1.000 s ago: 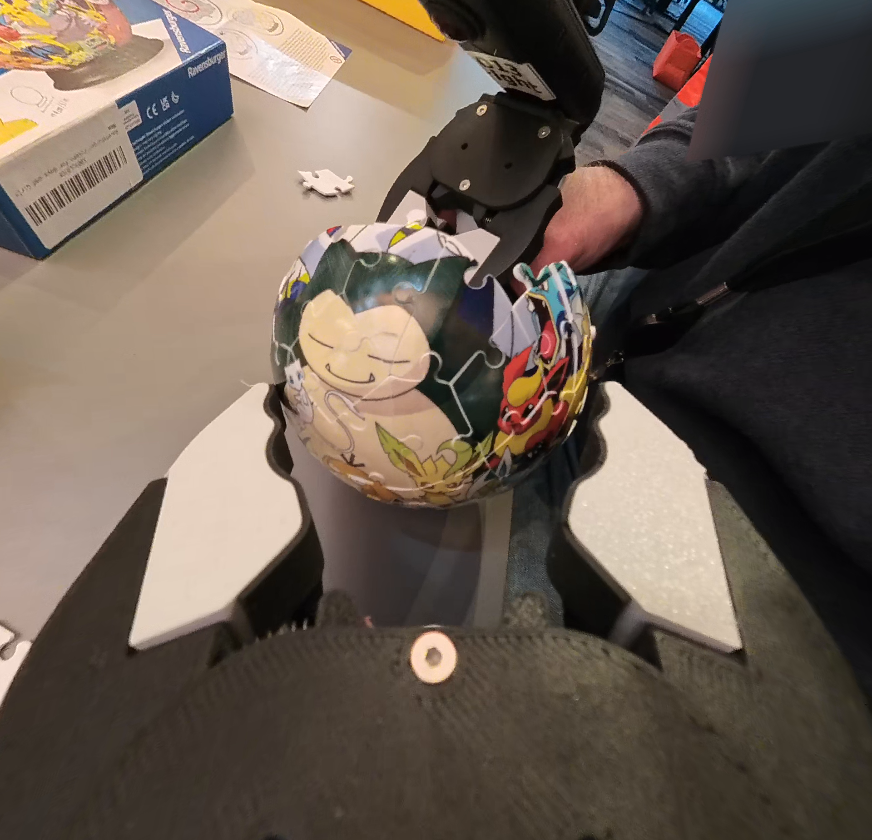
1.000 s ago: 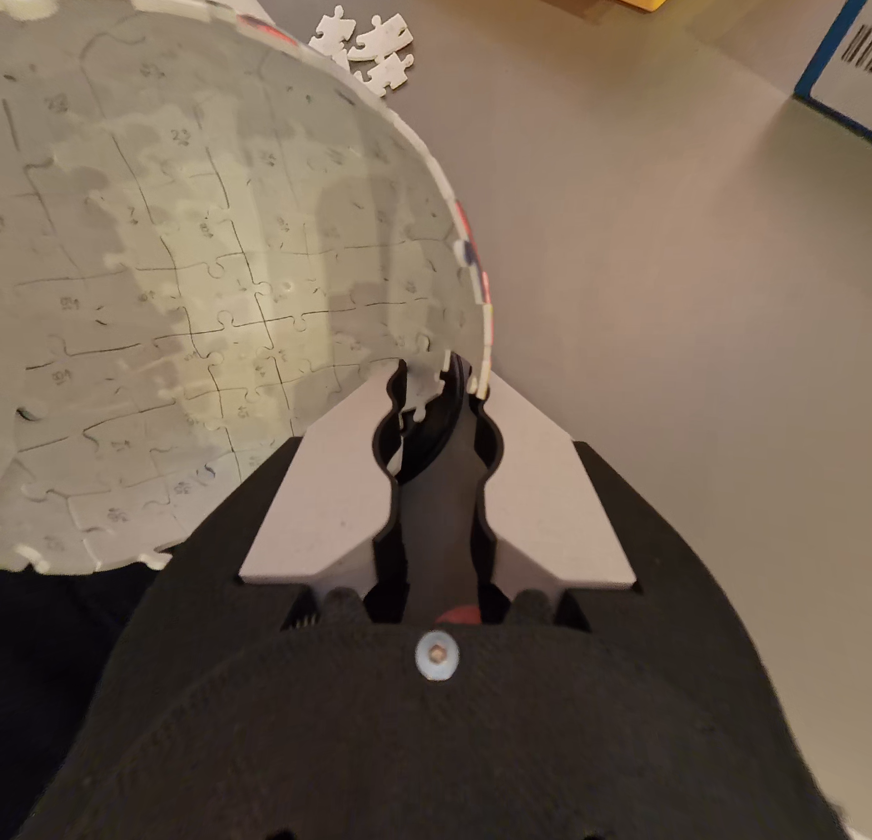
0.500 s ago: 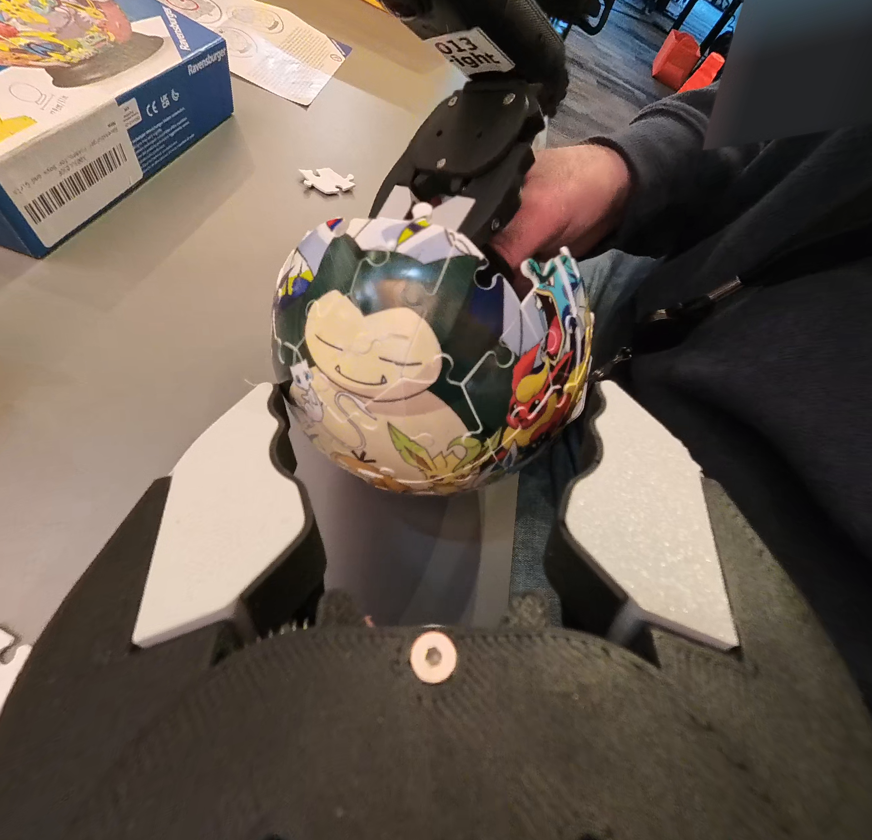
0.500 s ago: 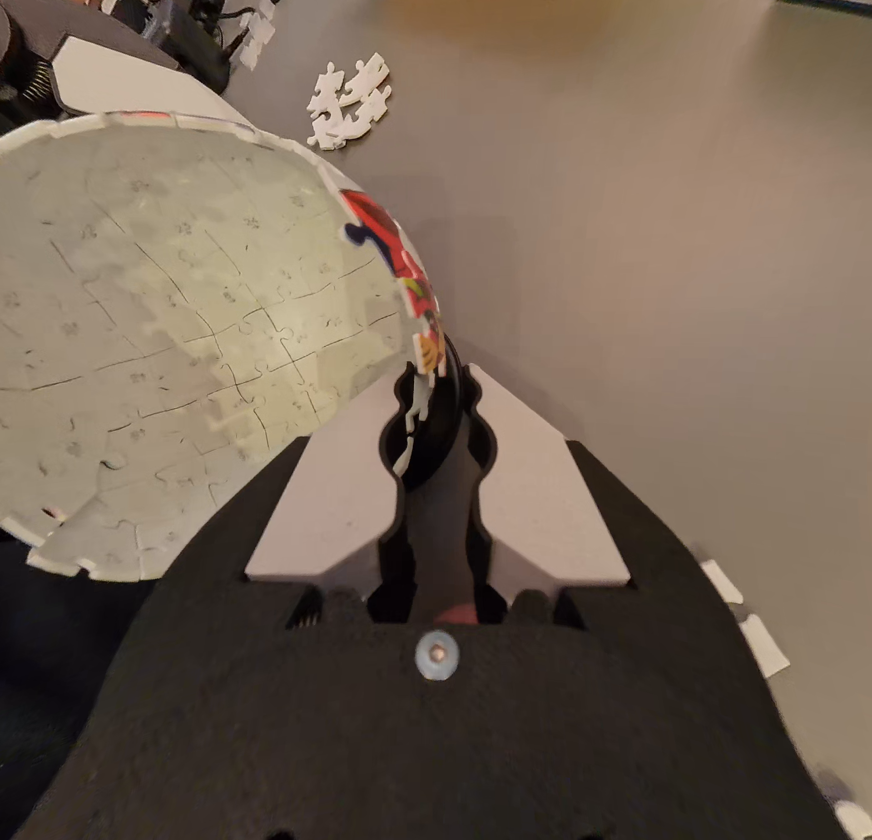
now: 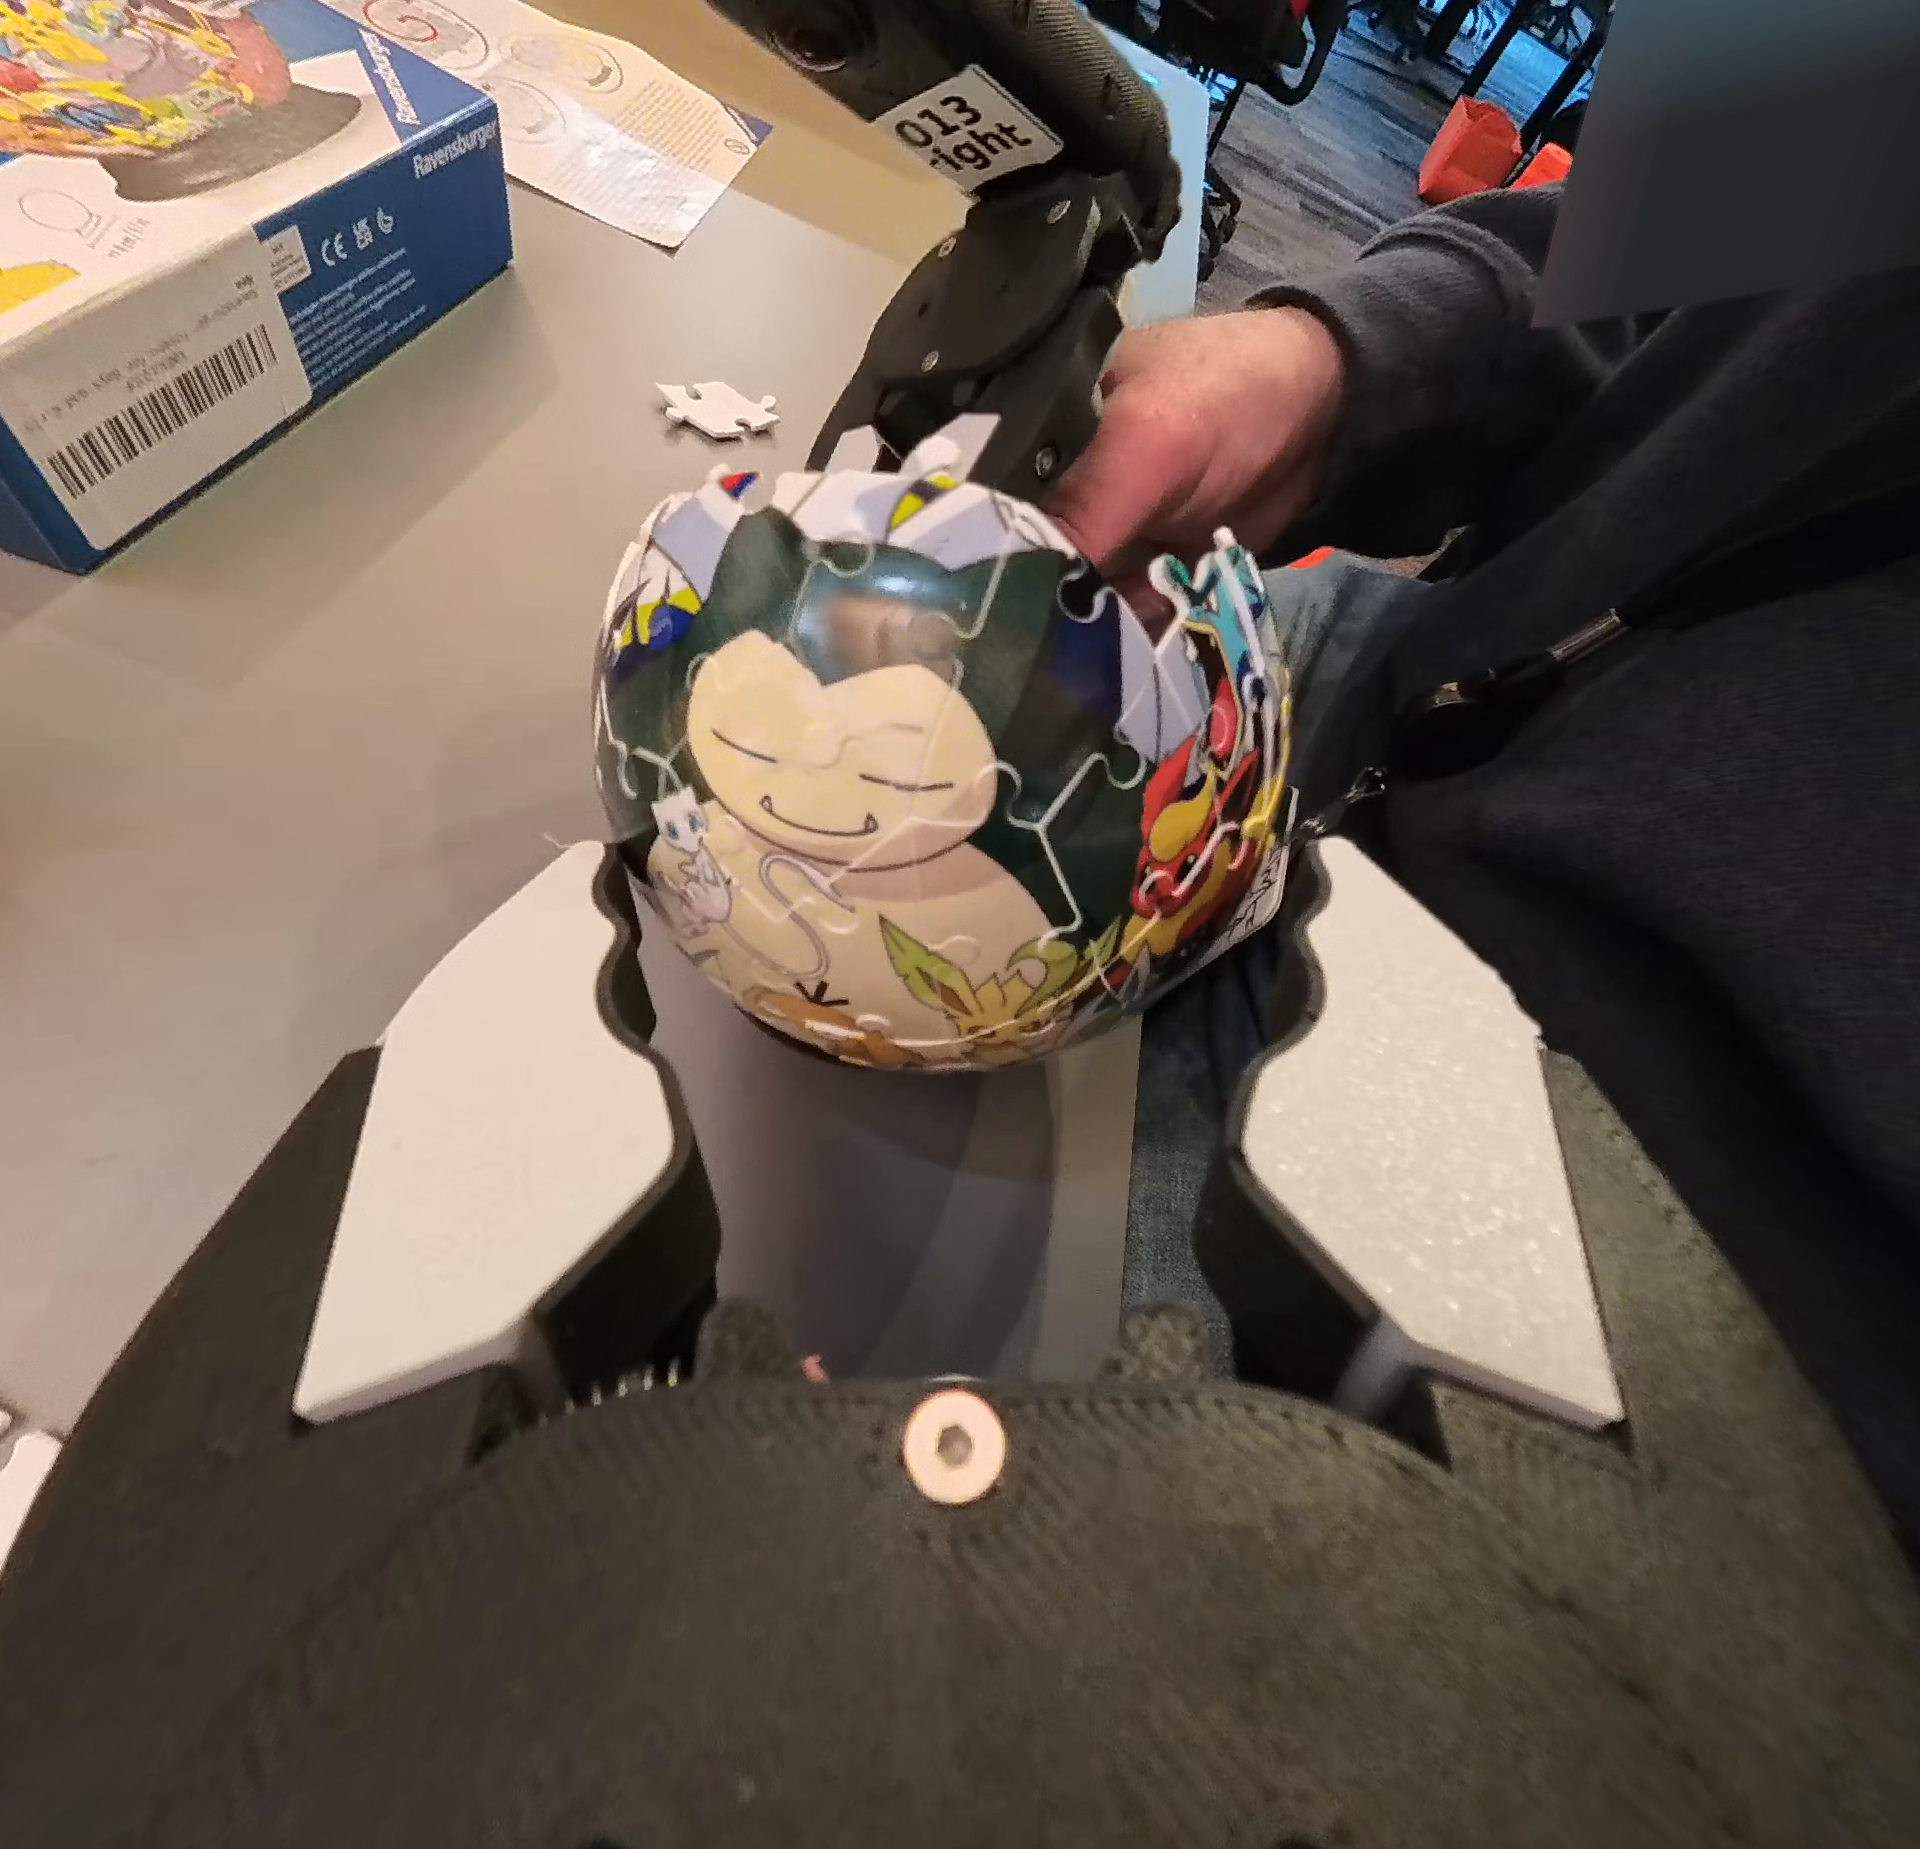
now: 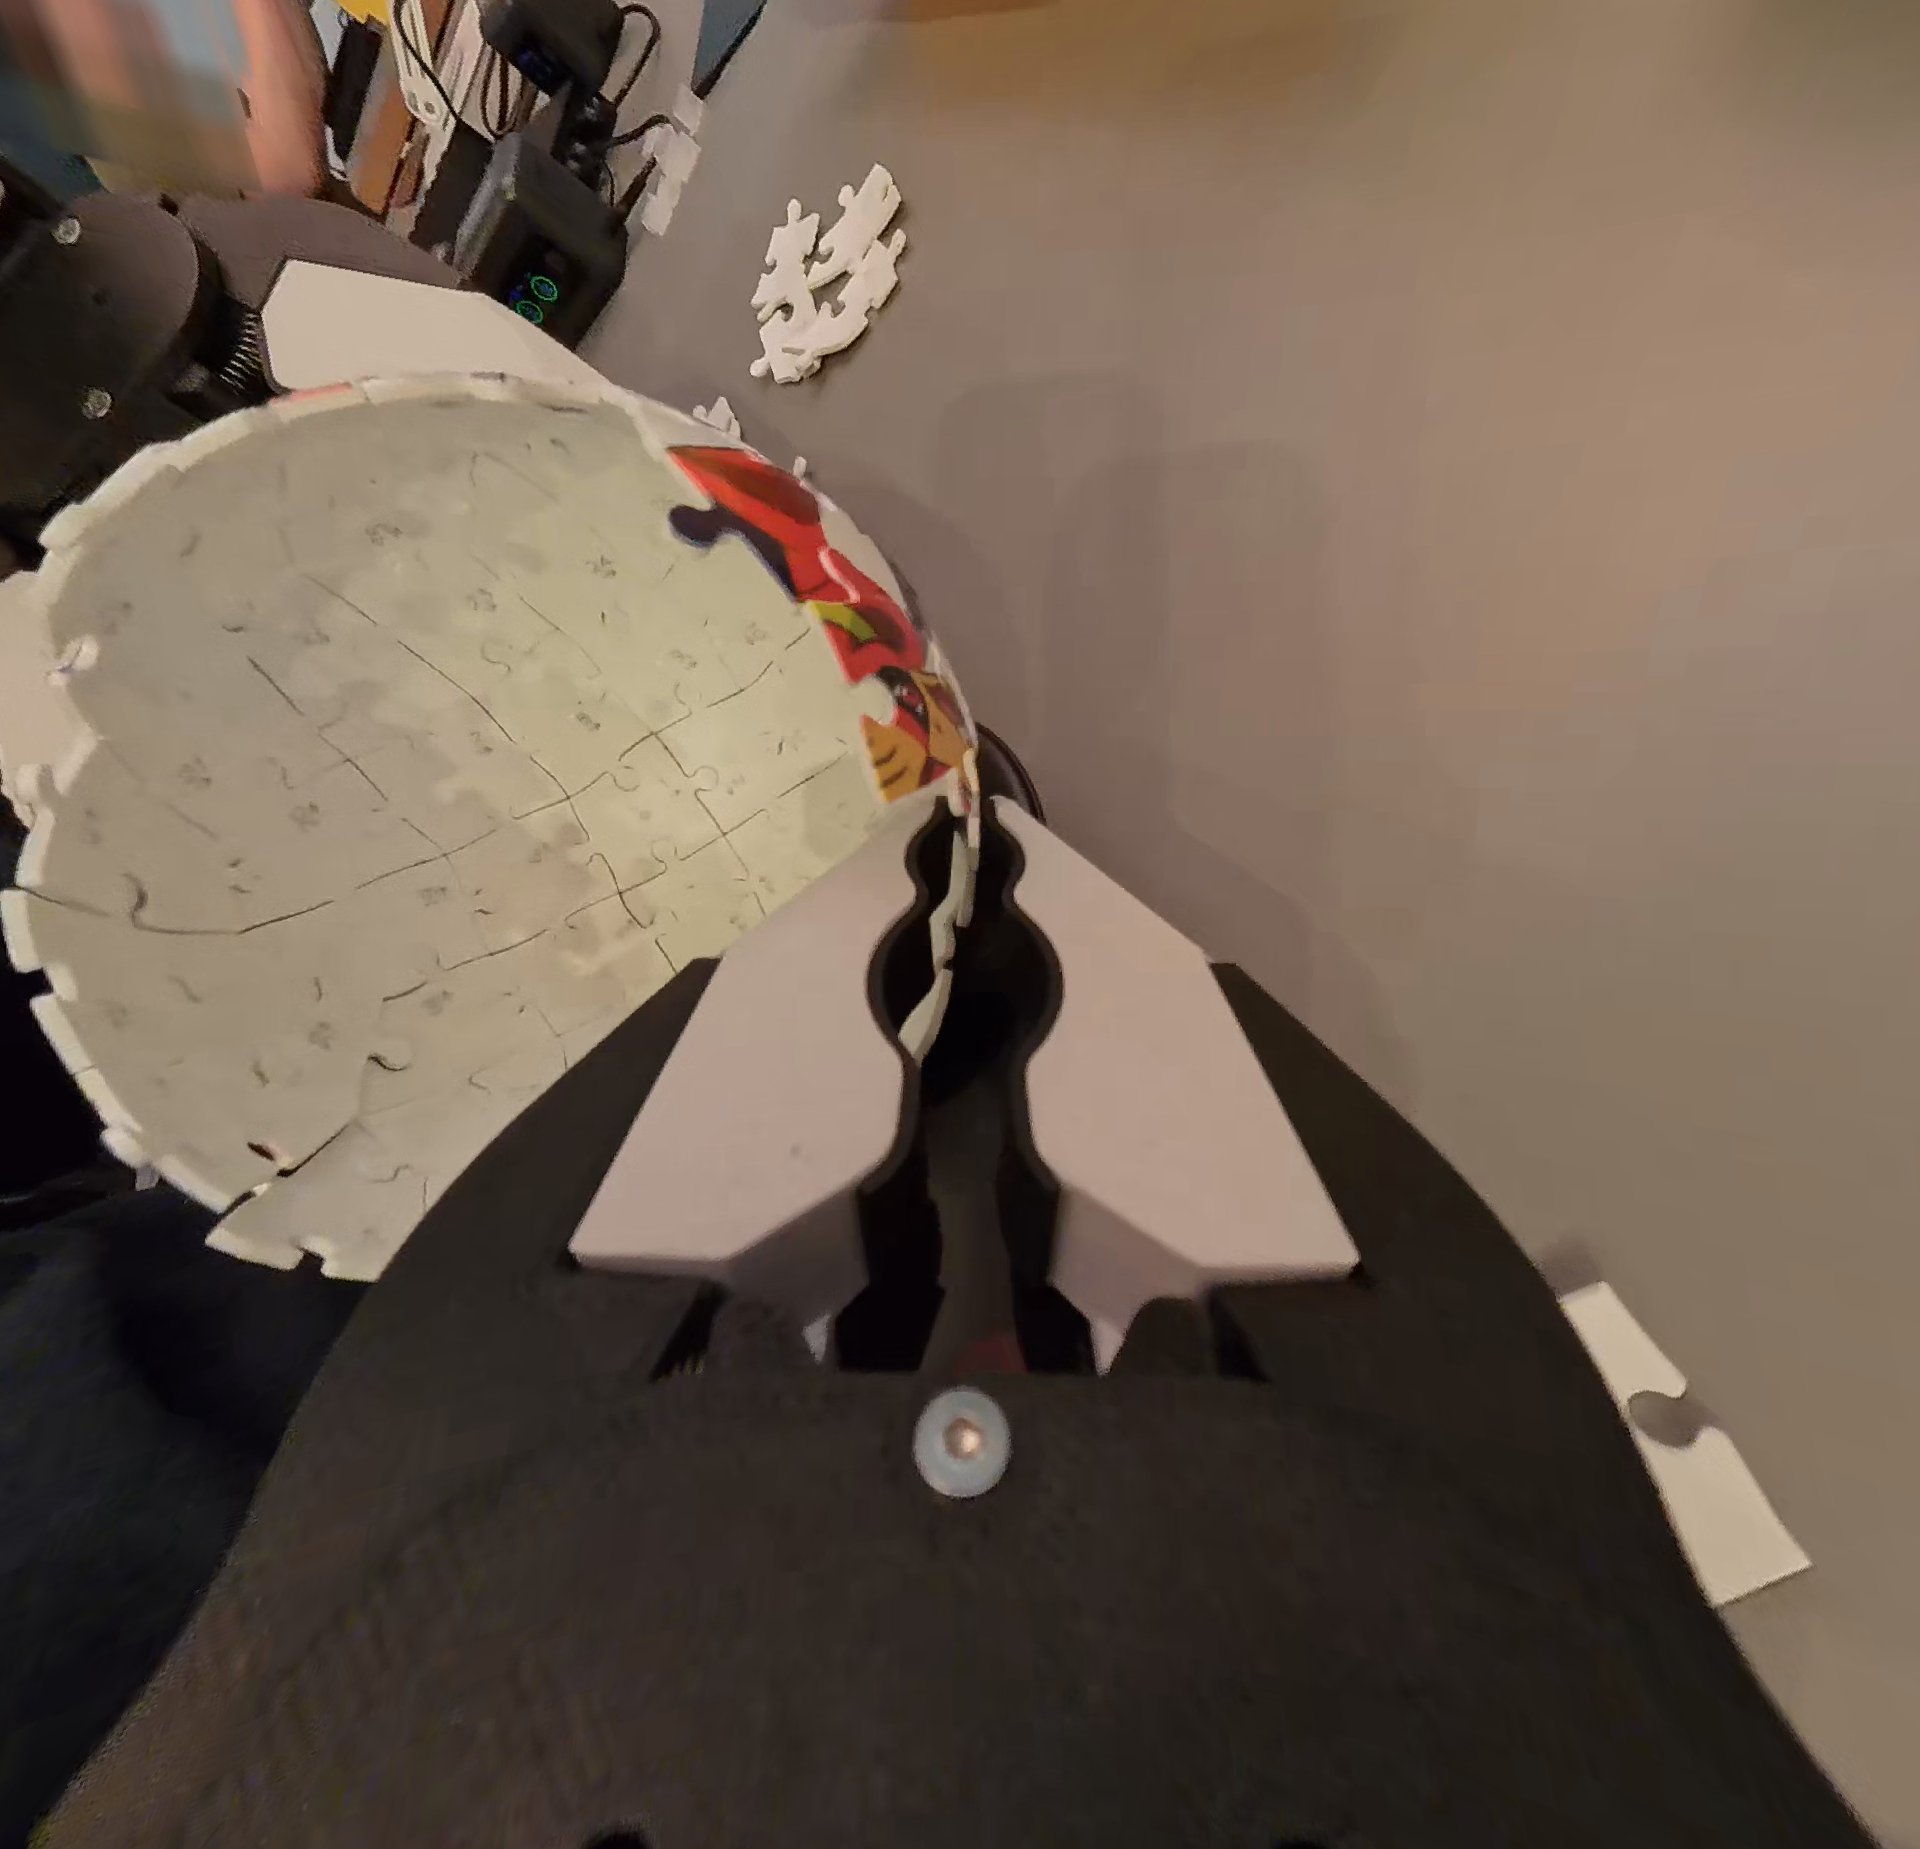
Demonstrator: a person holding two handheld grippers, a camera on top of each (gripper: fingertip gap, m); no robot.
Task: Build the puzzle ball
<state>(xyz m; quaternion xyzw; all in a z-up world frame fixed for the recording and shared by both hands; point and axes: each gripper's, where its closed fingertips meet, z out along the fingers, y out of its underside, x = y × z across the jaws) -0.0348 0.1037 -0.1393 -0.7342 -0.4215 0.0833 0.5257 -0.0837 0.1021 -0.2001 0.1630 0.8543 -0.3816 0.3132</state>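
Left hand-held gripper [image 5: 951,864] clasps the puzzle ball [image 5: 914,781]; right hand-held gripper [image 6: 961,843] pinches its partly hidden rim.

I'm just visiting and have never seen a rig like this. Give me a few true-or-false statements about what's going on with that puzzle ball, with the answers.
1. The puzzle ball is finished and closed all round. False: it is an open shell, and the right wrist view looks into its pale inside.
2. The left gripper holds the ball between its two fingers. True.
3. The right gripper is wide open and clear of the ball. False: its jaws are nearly closed on the shell's rim.
4. Loose white pieces lie on the grey table. True.
5. The puzzle's box is red. False: it is blue and white.
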